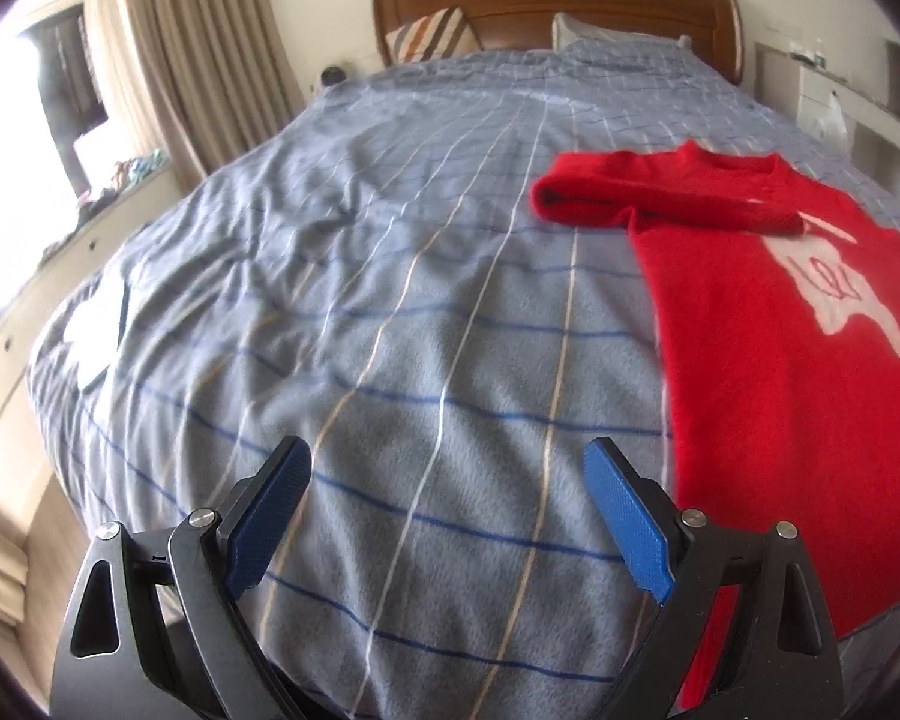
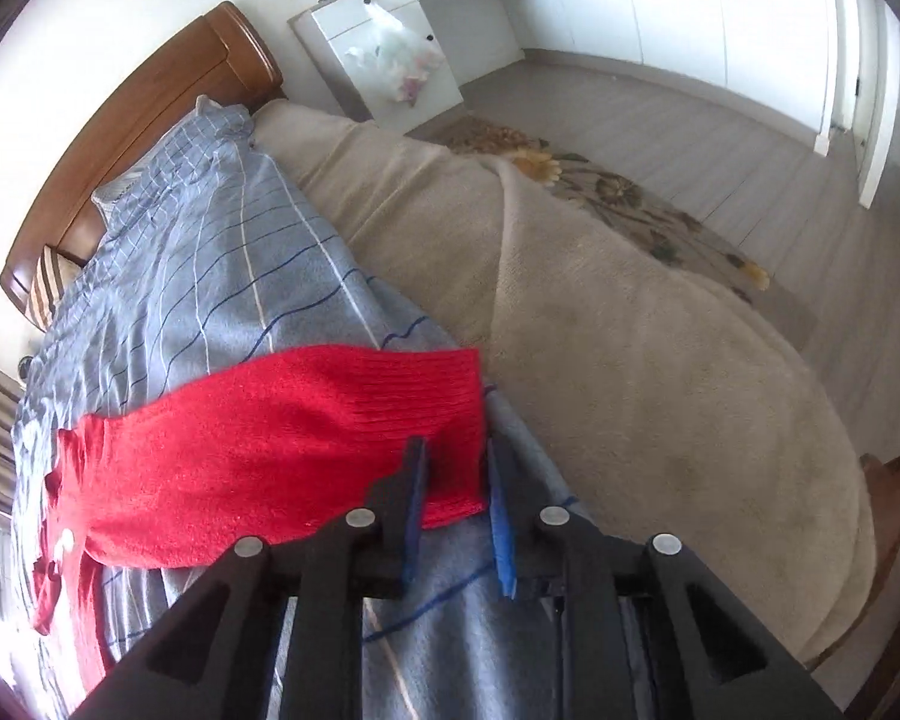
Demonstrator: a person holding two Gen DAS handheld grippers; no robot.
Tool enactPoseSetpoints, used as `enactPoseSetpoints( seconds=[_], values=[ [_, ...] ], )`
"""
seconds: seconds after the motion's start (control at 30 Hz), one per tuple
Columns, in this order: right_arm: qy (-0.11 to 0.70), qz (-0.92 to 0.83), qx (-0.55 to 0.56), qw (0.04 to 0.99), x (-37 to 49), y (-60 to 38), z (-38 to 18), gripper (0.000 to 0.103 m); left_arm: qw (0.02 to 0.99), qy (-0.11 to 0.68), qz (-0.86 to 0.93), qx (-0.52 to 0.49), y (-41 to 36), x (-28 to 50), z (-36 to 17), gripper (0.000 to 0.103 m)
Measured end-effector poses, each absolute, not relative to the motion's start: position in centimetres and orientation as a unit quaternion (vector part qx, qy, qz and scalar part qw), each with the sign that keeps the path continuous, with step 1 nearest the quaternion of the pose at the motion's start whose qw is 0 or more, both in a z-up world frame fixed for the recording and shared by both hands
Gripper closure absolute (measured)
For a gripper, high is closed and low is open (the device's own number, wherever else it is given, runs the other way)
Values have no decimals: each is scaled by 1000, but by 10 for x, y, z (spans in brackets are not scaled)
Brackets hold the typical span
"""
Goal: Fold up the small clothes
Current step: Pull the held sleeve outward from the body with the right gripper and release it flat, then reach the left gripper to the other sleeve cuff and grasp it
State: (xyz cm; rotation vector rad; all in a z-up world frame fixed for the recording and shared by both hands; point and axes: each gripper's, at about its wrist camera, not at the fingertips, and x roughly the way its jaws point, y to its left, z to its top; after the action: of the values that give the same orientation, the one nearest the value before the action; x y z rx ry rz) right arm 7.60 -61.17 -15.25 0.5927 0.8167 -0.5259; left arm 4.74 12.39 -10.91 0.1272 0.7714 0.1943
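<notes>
A small red sweater (image 1: 768, 324) with a white motif lies flat on the blue checked bed cover, at the right in the left wrist view. One sleeve (image 1: 660, 198) is folded across its top. My left gripper (image 1: 447, 462) is open and empty, over the bare cover to the left of the sweater. In the right wrist view the other red sleeve (image 2: 282, 450) stretches out toward the bed edge. My right gripper (image 2: 456, 462) has its jaws a narrow gap apart, around the sleeve's ribbed cuff (image 2: 450, 420), not closed on it.
The blue checked bed cover (image 1: 390, 300) spans the bed, with a wooden headboard (image 1: 558, 6) and pillows at the far end. A beige blanket (image 2: 570, 312) hangs over the bed's side. White cabinets (image 2: 390, 54) and a floral rug (image 2: 630, 198) lie beyond.
</notes>
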Motion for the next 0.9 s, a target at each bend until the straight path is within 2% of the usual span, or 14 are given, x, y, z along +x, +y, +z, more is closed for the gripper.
enactPoseSetpoints(
  seconds=[0.03,0.17,0.23,0.33,0.43,0.53,0.63,0.77,0.9],
  values=[
    [370,-265,271,848,66,-609,-144,50,925,363,77,78,117,54,-95,9],
    [329,-253,214,884,43,-577,-109,50,945,296,-10,139,77,96,-34,8],
    [318,-217,189,904,37,-549,-98,48,941,290,-75,159,51,130,-16,5],
    [309,-167,163,922,30,-502,-98,45,915,342,-164,138,22,194,-21,5],
    [318,-121,154,928,23,-456,-110,45,873,431,-211,82,4,257,-56,6],
    [327,-90,141,930,12,-422,-122,45,840,484,-224,97,-17,285,-96,10],
    [330,-77,112,934,-2,-393,-128,45,789,527,-301,96,-34,274,-117,30],
    [321,-80,85,940,-21,-378,-133,45,716,515,-448,147,-44,201,-100,29],
    [302,-91,97,944,-21,-384,-129,45,692,508,-465,217,-36,151,-88,29]
  ],
)
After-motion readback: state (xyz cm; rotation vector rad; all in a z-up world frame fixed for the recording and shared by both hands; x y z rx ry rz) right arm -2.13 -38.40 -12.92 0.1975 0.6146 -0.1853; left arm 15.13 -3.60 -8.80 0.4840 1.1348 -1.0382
